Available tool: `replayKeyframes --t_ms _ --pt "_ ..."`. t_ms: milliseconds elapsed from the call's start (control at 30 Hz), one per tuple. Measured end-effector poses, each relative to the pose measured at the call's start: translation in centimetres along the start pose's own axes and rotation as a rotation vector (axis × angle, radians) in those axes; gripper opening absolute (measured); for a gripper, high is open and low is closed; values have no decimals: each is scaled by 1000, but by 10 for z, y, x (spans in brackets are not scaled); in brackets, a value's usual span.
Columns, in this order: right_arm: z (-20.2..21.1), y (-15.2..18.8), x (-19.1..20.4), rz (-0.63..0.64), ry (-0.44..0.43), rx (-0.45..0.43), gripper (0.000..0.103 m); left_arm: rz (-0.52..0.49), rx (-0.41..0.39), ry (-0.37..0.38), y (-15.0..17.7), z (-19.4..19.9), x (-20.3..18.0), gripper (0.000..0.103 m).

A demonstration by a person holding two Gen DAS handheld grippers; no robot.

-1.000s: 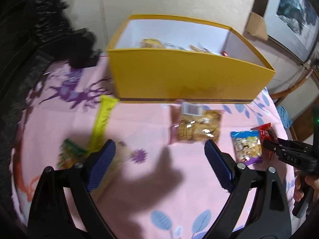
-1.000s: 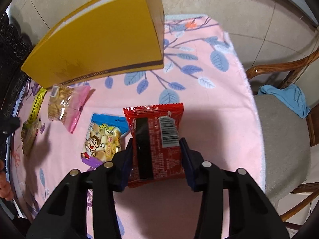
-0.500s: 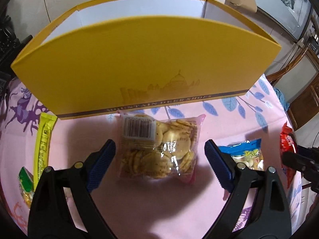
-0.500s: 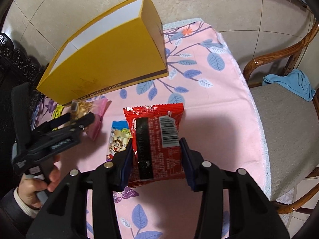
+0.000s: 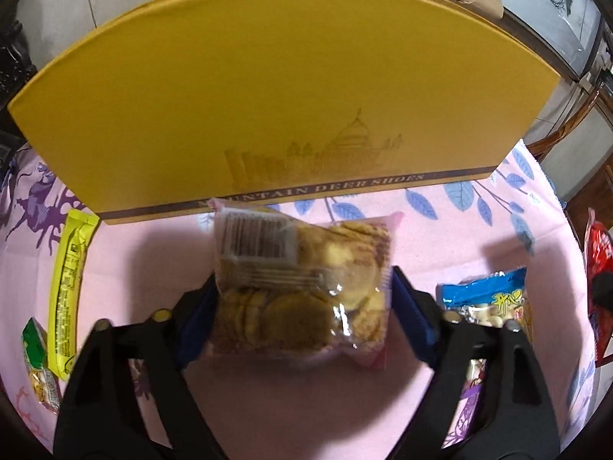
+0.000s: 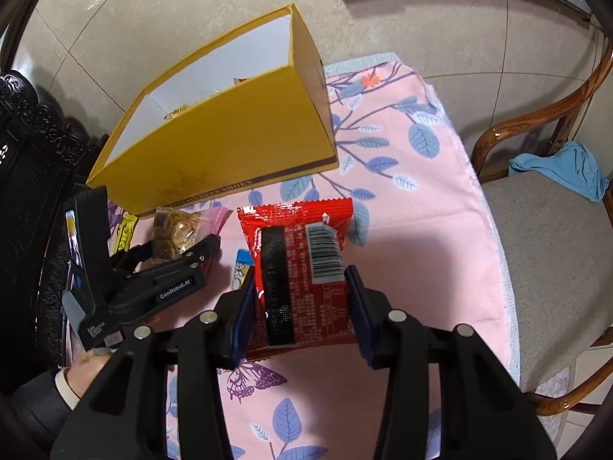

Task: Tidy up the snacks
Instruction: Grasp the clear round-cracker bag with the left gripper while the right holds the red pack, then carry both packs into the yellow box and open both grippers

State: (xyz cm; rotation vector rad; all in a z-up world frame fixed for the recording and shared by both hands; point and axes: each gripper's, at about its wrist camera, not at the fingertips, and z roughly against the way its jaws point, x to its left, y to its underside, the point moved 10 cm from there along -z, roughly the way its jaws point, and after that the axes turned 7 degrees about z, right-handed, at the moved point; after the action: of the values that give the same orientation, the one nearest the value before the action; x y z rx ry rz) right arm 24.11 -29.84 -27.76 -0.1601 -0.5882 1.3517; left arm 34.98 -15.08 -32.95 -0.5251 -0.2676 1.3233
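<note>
A clear bag of round crackers [image 5: 302, 287] lies on the pink cloth just in front of the yellow box [image 5: 268, 96]. My left gripper [image 5: 302, 306] straddles it. Its jaws are closing and the blue pads [image 5: 195, 318] touch the bag's two sides. From the right wrist the same gripper [image 6: 176, 247] shows at the cracker bag [image 6: 172, 234]. My right gripper [image 6: 302, 306] is shut on a red snack packet [image 6: 299, 253], held above the cloth. The open yellow box [image 6: 230, 145] has a few snacks inside.
A yellow bar [image 5: 69, 276] and a green packet [image 5: 36, 356] lie at the left. A blue packet [image 5: 486, 299] lies at the right of the crackers. A wooden chair [image 6: 536, 237] with a blue cloth [image 6: 559, 168] stands past the table's right edge.
My left gripper has come forward and down to the cracker bag, and its jaws have narrowed onto it. My right gripper has risen a little with the red packet.
</note>
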Motion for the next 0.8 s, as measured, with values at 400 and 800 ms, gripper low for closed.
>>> replayKeyframes --t_ms 400,800 --pt "23 -20 26 36 -44 -60 45 48 -146 43 -18 92 18 76" --pt "67 -97 83 121 -130 -225 45 81 -369 37 -132 180 36 76"
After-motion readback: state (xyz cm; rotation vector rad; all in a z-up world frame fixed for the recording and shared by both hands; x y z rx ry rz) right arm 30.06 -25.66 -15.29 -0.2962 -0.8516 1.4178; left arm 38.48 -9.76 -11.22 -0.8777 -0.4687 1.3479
